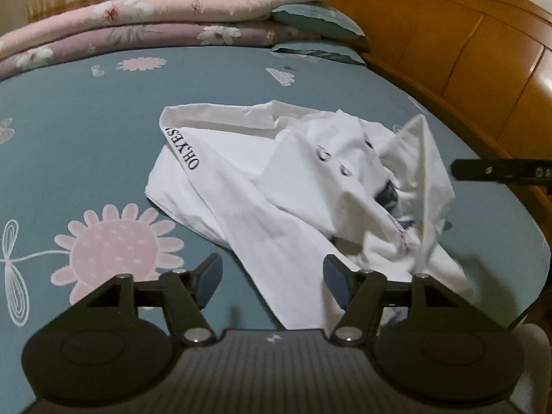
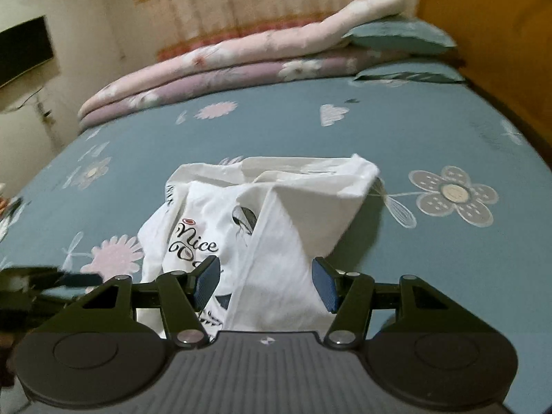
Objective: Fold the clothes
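A crumpled white T-shirt [image 1: 276,179] with black lettering lies on the blue flowered bedsheet [image 1: 86,131]. In the left wrist view my left gripper [image 1: 272,276] is open just above the shirt's near edge, nothing between its blue pads. The right gripper's finger [image 1: 500,169] pokes in from the right edge. In the right wrist view the same shirt [image 2: 276,224] shows a "Nice" print and a drawn figure. My right gripper [image 2: 265,281] hangs open over its near folds, holding nothing. The left gripper [image 2: 51,281] shows blurred at the left edge.
Folded pink and mauve floral quilts [image 1: 155,24] and blue pillows [image 1: 317,20] are stacked at the far side of the bed. A wooden headboard [image 1: 465,34] runs along the right. A wall with a dark screen [image 2: 24,51] is at the left.
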A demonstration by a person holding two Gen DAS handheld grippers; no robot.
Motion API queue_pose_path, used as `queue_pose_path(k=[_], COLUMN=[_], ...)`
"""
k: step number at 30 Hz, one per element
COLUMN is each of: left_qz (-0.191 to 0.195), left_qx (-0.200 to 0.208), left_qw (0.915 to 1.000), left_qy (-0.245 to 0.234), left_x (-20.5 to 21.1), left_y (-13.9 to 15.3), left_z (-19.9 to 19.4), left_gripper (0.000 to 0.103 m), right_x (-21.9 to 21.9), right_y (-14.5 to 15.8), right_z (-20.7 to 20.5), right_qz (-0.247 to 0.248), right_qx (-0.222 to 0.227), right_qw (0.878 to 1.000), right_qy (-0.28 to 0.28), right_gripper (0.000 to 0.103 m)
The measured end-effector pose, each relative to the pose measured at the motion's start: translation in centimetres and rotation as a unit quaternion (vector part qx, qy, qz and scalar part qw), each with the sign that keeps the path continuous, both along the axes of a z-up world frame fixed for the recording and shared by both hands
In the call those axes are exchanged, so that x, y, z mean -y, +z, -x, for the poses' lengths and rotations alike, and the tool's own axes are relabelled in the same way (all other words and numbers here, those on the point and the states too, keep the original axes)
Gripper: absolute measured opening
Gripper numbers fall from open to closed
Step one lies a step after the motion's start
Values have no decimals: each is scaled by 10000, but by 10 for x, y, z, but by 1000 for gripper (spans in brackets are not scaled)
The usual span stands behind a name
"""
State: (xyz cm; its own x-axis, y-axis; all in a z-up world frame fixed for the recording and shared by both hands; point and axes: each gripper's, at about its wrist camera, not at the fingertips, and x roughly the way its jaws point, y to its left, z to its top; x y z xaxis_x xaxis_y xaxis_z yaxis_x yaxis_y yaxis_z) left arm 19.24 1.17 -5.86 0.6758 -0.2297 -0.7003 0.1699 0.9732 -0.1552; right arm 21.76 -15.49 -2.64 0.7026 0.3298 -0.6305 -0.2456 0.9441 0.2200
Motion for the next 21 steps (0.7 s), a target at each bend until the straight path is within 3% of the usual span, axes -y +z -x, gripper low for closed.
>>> queue_pose_path(k=[6,21], left_qz=[133,14], left_qx=[59,-42], left_qw=[9999,10000], left_qy=[32,66], left_x=[11,6], left_y=[6,-4], left_z=[11,14], left_gripper=[76,80], right_x=[-21,-51], right_y=[-22,-45], right_z=[25,16], right_qz=[188,671], right_qx=[-61,-111], right_qw=[9986,9963], right_qy=[-495,-520], right_gripper=[64,63])
